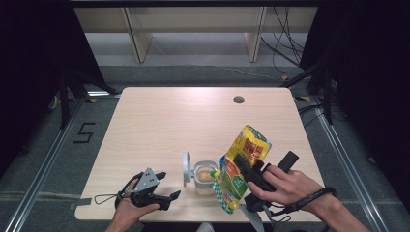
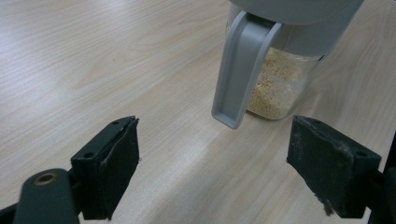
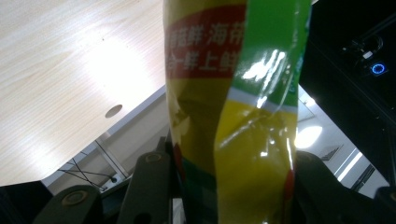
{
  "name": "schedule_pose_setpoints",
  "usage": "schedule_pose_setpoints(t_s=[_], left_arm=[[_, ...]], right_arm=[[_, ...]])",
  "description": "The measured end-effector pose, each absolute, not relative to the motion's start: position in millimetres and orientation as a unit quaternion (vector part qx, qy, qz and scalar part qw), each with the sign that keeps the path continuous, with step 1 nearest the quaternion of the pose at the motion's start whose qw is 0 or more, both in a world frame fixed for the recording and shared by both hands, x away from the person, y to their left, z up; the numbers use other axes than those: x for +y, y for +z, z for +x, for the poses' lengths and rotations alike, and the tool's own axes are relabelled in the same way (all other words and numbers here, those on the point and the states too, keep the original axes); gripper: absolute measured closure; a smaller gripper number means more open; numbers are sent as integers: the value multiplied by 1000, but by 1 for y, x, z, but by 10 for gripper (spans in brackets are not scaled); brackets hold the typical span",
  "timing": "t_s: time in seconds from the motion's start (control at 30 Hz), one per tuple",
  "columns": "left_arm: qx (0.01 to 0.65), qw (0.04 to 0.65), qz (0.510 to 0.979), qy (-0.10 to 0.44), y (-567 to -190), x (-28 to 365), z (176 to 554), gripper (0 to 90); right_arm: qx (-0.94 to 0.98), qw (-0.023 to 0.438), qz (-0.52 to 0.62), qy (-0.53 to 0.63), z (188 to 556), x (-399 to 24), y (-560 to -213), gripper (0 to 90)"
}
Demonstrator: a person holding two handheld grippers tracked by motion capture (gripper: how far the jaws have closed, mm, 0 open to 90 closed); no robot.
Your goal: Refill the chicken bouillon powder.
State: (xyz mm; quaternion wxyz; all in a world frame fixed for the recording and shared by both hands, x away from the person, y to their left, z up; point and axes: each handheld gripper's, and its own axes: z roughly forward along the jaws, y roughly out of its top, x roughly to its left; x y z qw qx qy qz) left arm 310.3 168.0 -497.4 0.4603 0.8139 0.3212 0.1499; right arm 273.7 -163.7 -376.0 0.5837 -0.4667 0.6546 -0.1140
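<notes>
Plainly crumpled yellow-green bag (image 1: 241, 166)

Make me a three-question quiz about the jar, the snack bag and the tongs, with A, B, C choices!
1. Where is the jar?
A. far table edge
B. near edge, between the hands
C. on the floor

2. What colour is most of the bag?
A. yellow
B. blue
C. white

3. What are the left tongs doing?
A. squeezing the jar
C. holding the bag
B. open, holding nothing

Answers:
1 B, it stands near the front edge between both hands.
2 A, the bag is yellow with green and red.
3 B, bare table shows between the pads; the right tongs grip the bag.
</notes>
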Motion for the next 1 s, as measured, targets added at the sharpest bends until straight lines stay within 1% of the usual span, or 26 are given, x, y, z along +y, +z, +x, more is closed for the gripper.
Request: schedule_pose_setpoints(t_s=[0.1,0.23,0.37,0.53,0.57,0.67,0.7,0.73,0.8,1.0], left_arm=[[325,467,809,146,-498,167,310,162],[320,460,815,148,-497,168,311,161],[325,469,808,147,-497,167,310,162],[321,461,814,148,-498,168,310,161],[326,469,808,147,-498,166,309,161],[320,474,807,150,-498,166,310,161],[314,460,817,151,-497,169,311,161],[328,469,807,146,-498,168,309,161],[325,469,808,148,-498,169,310,161],[324,469,808,148,-498,168,310,161]], right_arm=[[656,584,-466,-110,274,-163,-377,661],[658,583,-464,-108,274,-163,-377,661],[656,580,-470,-108,275,-164,-375,662],[679,583,-438,-83,276,-174,-381,663],[678,584,-439,-78,277,-175,-382,664],[687,585,-426,-64,280,-180,-386,664],[697,587,-409,-52,280,-182,-389,664],[704,606,-371,-5,280,-188,-398,665],[716,596,-363,-7,280,-191,-400,665],[735,600,-312,41,281,-199,-414,668]])
